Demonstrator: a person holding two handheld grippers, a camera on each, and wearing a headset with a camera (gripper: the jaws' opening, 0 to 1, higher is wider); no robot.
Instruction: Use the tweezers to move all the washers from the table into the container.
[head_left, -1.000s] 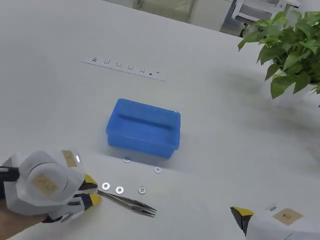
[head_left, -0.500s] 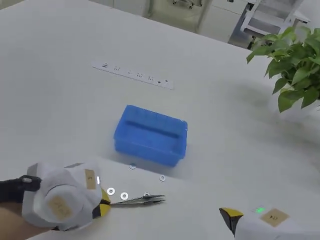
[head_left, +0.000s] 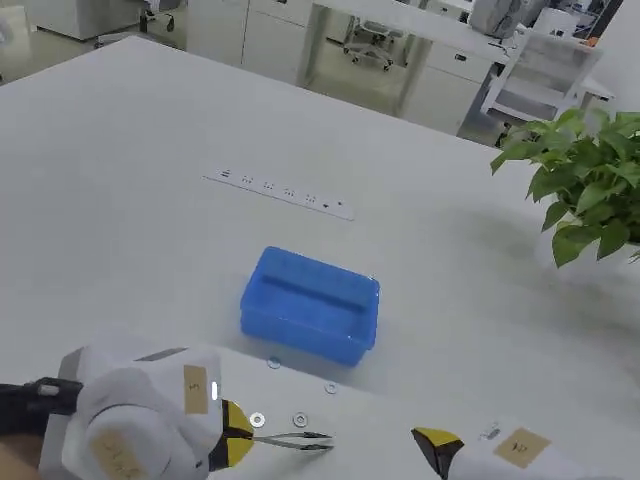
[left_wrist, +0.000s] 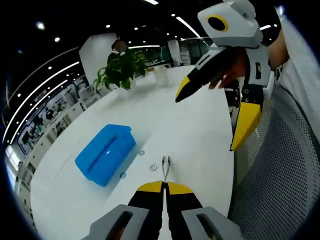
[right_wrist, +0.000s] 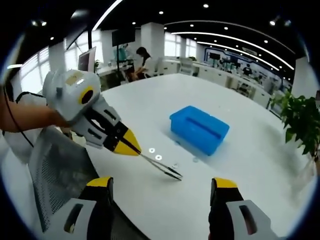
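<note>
In the head view the left gripper (head_left: 238, 446) sits at about 7 o'clock of the picture. Its yellow-tipped jaws are pressed together on the handle end of the tweezers (head_left: 296, 438), which stick out toward 3 o'clock, low over the white table (head_left: 120, 230). The left gripper view agrees: the jaws meet with no gap, and the tweezers (left_wrist: 165, 169) run straight ahead of them. The right gripper (head_left: 438, 448) comes in at 5 o'clock. Its own view shows its jaws spread wide with nothing between them (the left gripper view shows the same wide gape).

The blue container (head_left: 310, 305) stands at 12 o'clock from the tweezers, open side up. Four washers (head_left: 258, 421) lie on the table between the container and the tweezers. Two are close to the container's near wall and two are just beside the tweezers, on their 12 o'clock side. Whether the tweezer tips pinch anything I cannot tell.

A power strip (head_left: 280, 190) lies beyond the container at 12 o'clock, and a potted plant (head_left: 590, 190) stands at 2 o'clock.
</note>
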